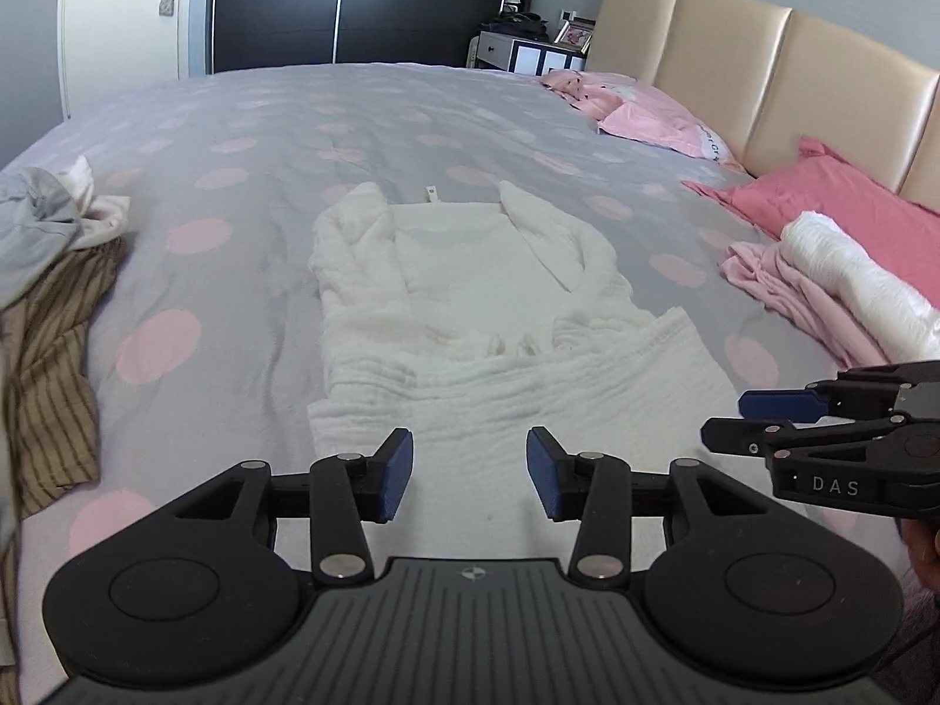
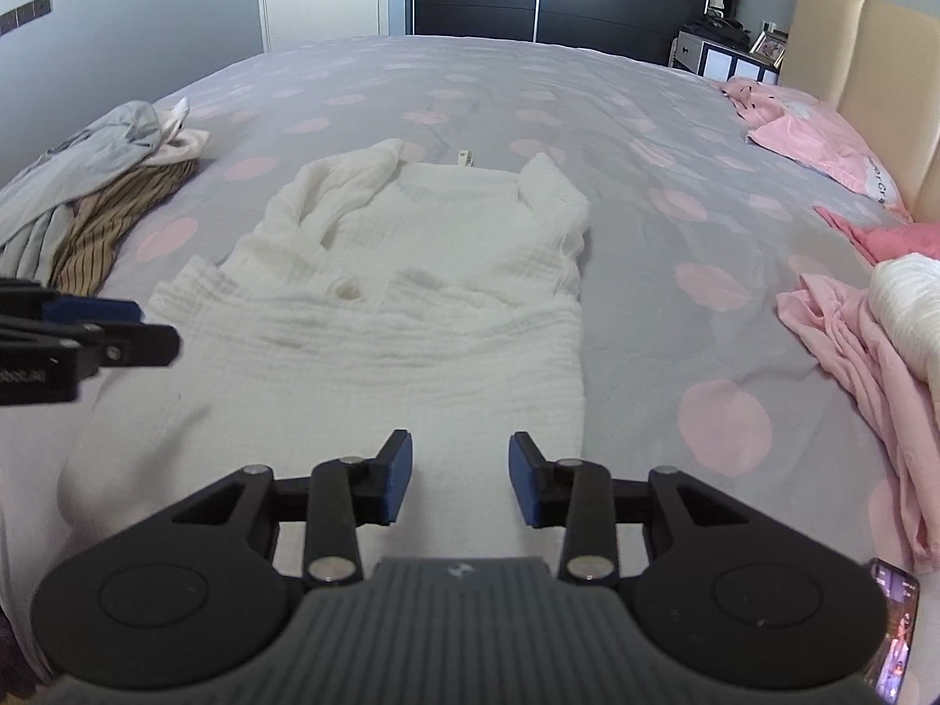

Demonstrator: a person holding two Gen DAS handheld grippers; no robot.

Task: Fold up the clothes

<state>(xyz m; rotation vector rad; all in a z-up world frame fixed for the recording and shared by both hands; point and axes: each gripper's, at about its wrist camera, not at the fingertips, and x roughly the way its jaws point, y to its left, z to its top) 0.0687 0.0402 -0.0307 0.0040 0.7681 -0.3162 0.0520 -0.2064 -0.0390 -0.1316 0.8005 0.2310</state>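
With both grippers, left (image 1: 469, 473) and right (image 2: 460, 479), spread empty, I'd pinch this soft, limp white garment's (image 1: 470, 305) near hem corners.

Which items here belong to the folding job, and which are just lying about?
In the job:
- white garment, laid flat, sleeves folded in
- left tongs, open
- right tongs, open
- unfolded clothes heap, probably next
- pink and white pile, which looks folded

Lying about:
- pink pillows
- phone
- bedside cabinet

Phone (image 2: 896, 634) cut by frame edge, screen unreadable, striped garment (image 1: 53, 364) cropped left
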